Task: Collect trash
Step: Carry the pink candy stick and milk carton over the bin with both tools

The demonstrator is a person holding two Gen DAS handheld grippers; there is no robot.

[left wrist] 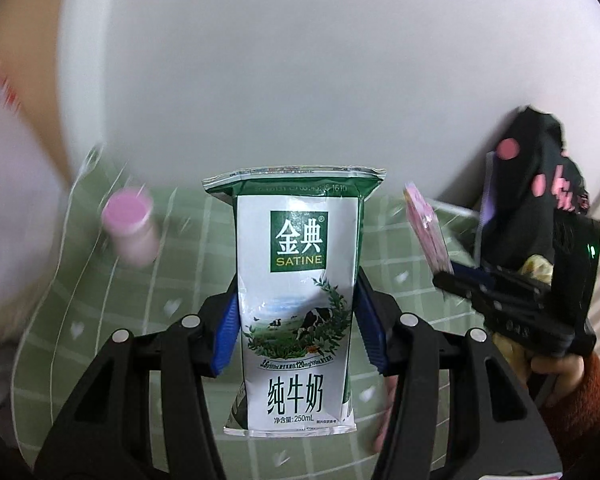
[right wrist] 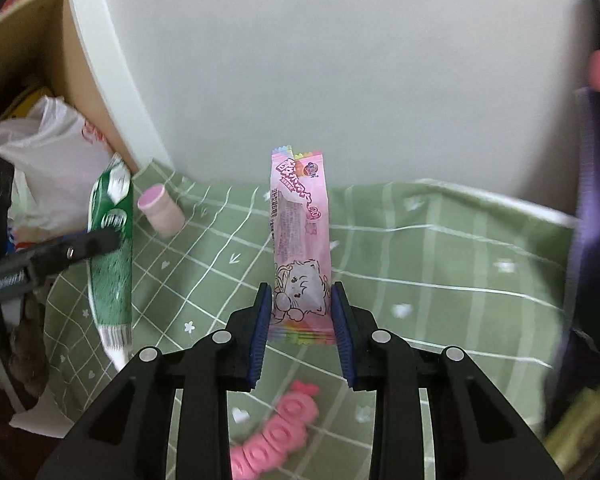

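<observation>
Left claw (left wrist: 296,292) — blue pads pressed on both sides of the milk carton (left wrist: 298,300), held upright, long axis vertical, lifted clear of the green checked cloth (left wrist: 172,280) on the worktop. Behind it to the left, a small pink bottle (left wrist: 130,226) on the cloth, near the white wall; likely next trash, nearer the left hand. Right claw (right wrist: 300,312) — pads on the lower end of the pink snack wrapper (right wrist: 300,240), also upright, off the cloth. Pink figure-shaped object (right wrist: 274,436) lies beneath it. No bin visible; a plastic bag (right wrist: 56,160) lies far left.

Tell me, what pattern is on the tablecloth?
Light green tablecloth with white grid lines and small hearts; clearest from the right wrist.
</observation>
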